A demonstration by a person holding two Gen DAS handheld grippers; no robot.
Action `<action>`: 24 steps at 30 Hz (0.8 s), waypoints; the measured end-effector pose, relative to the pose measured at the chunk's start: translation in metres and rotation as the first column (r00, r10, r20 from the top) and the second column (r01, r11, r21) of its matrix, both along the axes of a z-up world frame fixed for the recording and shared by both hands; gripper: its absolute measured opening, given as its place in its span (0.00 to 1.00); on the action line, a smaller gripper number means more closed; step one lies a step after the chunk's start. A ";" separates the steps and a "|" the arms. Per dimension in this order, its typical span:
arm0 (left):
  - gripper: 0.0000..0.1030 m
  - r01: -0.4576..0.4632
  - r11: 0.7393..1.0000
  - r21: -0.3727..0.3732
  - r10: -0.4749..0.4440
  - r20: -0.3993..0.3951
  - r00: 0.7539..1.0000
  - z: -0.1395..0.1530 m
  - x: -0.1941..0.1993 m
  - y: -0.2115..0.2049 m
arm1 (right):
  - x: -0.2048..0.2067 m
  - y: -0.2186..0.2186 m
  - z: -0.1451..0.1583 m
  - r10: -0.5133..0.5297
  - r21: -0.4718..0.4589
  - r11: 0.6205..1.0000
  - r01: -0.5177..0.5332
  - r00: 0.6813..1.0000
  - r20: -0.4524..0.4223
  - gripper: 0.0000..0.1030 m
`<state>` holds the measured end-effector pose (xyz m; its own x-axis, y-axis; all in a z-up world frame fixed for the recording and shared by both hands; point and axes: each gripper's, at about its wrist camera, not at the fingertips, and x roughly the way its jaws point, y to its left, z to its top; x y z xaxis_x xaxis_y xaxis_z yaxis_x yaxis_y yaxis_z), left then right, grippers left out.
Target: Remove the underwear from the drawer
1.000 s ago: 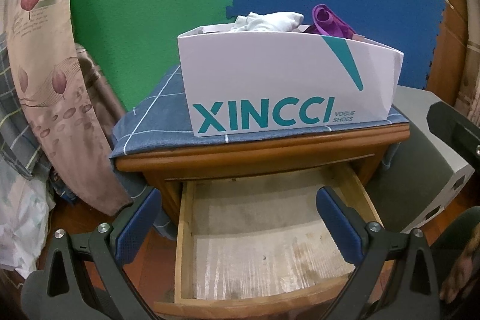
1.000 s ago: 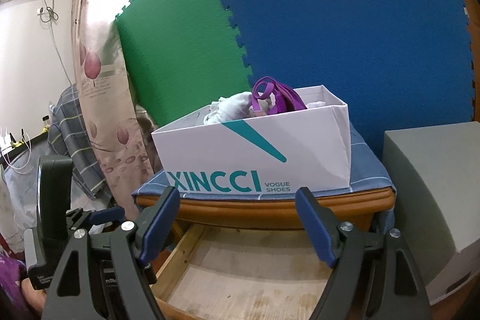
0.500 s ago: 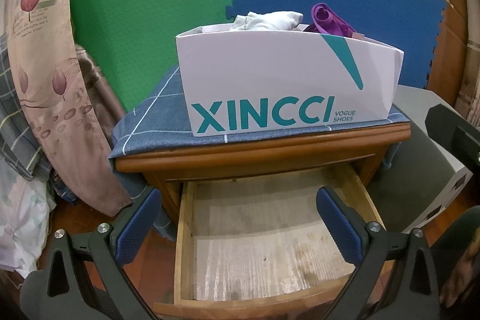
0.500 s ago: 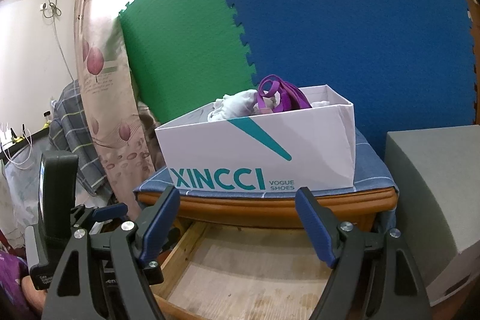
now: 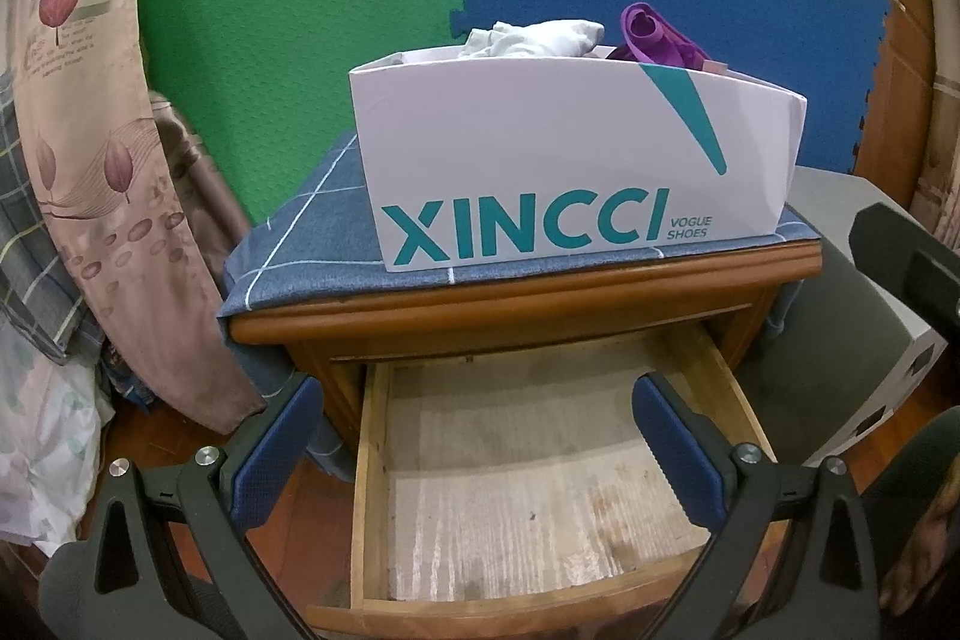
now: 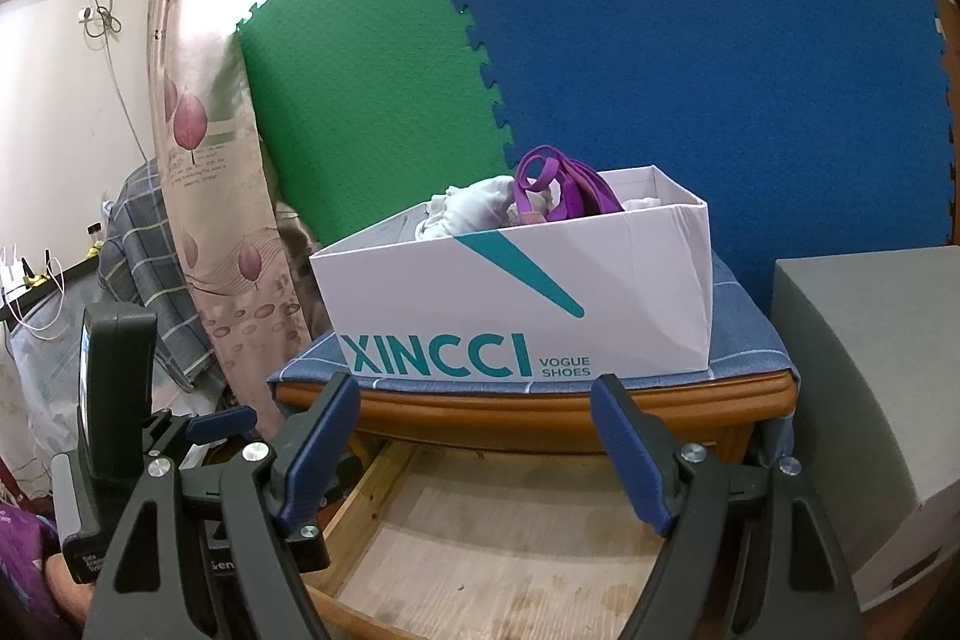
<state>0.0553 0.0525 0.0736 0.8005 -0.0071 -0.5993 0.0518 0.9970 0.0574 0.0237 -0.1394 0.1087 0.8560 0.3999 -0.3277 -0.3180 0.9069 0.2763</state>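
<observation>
Both jaws gape over the drawer (image 5: 516, 466); underwear (image 5: 540, 37) sits well beyond.

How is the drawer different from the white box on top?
The drawer is bare wood; the box is white card with teal letters. The drawer shows nothing inside; the box holds a white cloth and a purple cloth poking above its rim. The drawer sits low, pulled out of the nightstand; the box stands on top. Both are open-topped.
</observation>
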 end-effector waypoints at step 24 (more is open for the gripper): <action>1.00 0.003 1.000 0.005 -0.003 -0.005 1.000 -0.002 0.002 0.000 | 0.000 0.003 -0.001 0.005 -0.012 1.000 -0.005 1.000 -0.016 0.79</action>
<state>0.0569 0.0529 0.0718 0.7975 -0.0067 -0.6033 0.0551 0.9966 0.0618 0.0239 -0.1364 0.1074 0.8487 0.3999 -0.3461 -0.3182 0.9088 0.2700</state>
